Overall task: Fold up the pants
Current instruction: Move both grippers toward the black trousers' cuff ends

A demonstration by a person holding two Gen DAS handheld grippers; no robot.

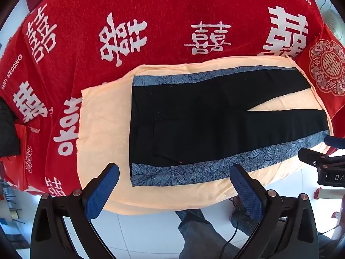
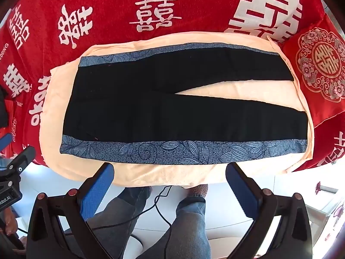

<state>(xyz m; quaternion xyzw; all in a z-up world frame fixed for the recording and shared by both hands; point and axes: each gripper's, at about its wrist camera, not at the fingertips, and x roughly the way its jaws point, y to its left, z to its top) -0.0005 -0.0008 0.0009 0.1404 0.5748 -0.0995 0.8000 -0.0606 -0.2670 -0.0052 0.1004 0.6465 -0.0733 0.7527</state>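
From the left wrist view, the left tongs [image 1: 174, 191] point steeply down with both blue pads [image 1: 101, 194] spread wide and nothing between them. They hang above the near edge of a cream towel [image 1: 103, 116]. The pants [image 1: 194, 125] lie flat on this towel, black with a blue leaf-patterned stripe along each outer side, waistband to the left of the picture and both legs running right, parted in a narrow V. The towel rests on a red blanket [image 1: 172, 10] printed with white characters. The right tongs [image 1: 323, 151] show at the right edge, beside the leg ends.

From the right wrist view, the right tongs [image 2: 170, 185] point straight down, pads wide apart and empty, above the near edge of the towel [image 2: 163, 172]. The pants [image 2: 163, 116] lie just beyond the pads, untouched and unfolded. A red cushion [image 2: 319, 69] sits beside the leg ends. Below, the person's legs [image 2: 189, 222] stand on a white floor. The left tongs [image 2: 15, 159] appear at the left edge.
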